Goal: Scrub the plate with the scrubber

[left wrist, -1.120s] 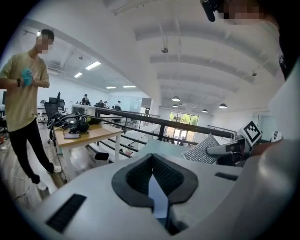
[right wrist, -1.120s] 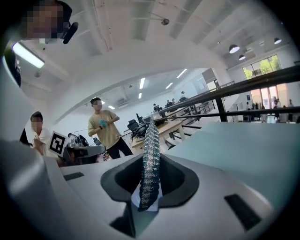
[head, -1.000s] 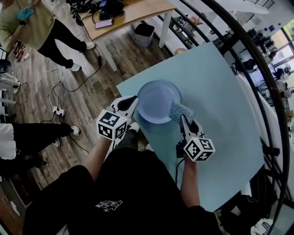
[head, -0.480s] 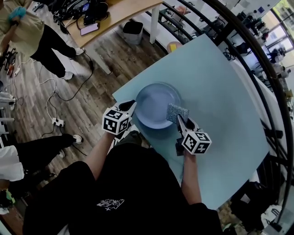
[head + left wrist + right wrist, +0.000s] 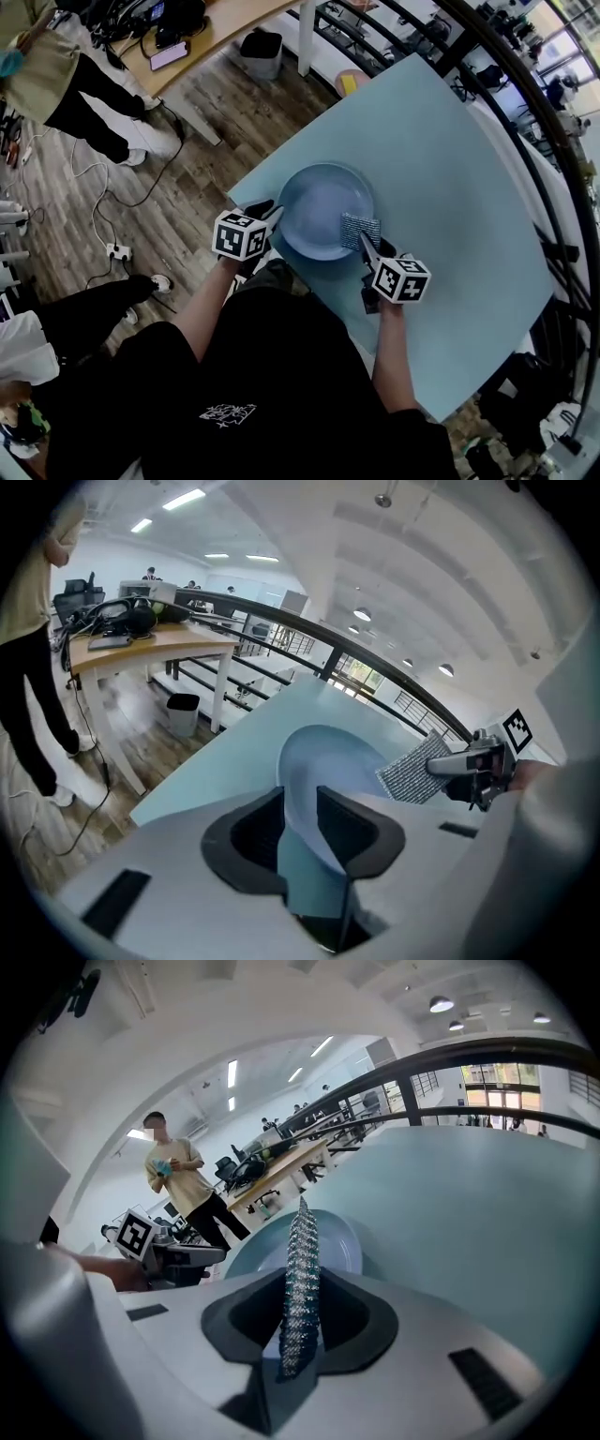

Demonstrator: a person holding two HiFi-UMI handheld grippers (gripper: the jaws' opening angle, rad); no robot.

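One pale blue table [image 5: 450, 187] fills most of what we see from the head view, and the work sits at its near left corner. On it lies the round blue plate [image 5: 319, 211], close to the table's edge and directly in front of us.

We hold the plate with the left gripper [image 5: 270, 214]. In the left gripper view its jaws have closed to a narrow gap with the plate's near rim [image 5: 298, 836] pinched between them. This steadies the dish, though we cannot tell whether it lies flat on the table or is lifted slightly.

Our right gripper [image 5: 367, 246] reaches in from the near right side. Its jaws are clamped on the scrubber [image 5: 359, 230], a small silvery mesh pad, which the right gripper view shows edge-on and standing upright between them [image 5: 302, 1283].

The pad hangs over the right inner part of the plate, just inside the rim. No view settles whether it actually presses on the surface.

As we judge it, both grips are set and the scrubbing is either just starting or under way. The plate shows no suds or marks to gauge it by, so we would count the centre and the far and left sides as not yet covered.
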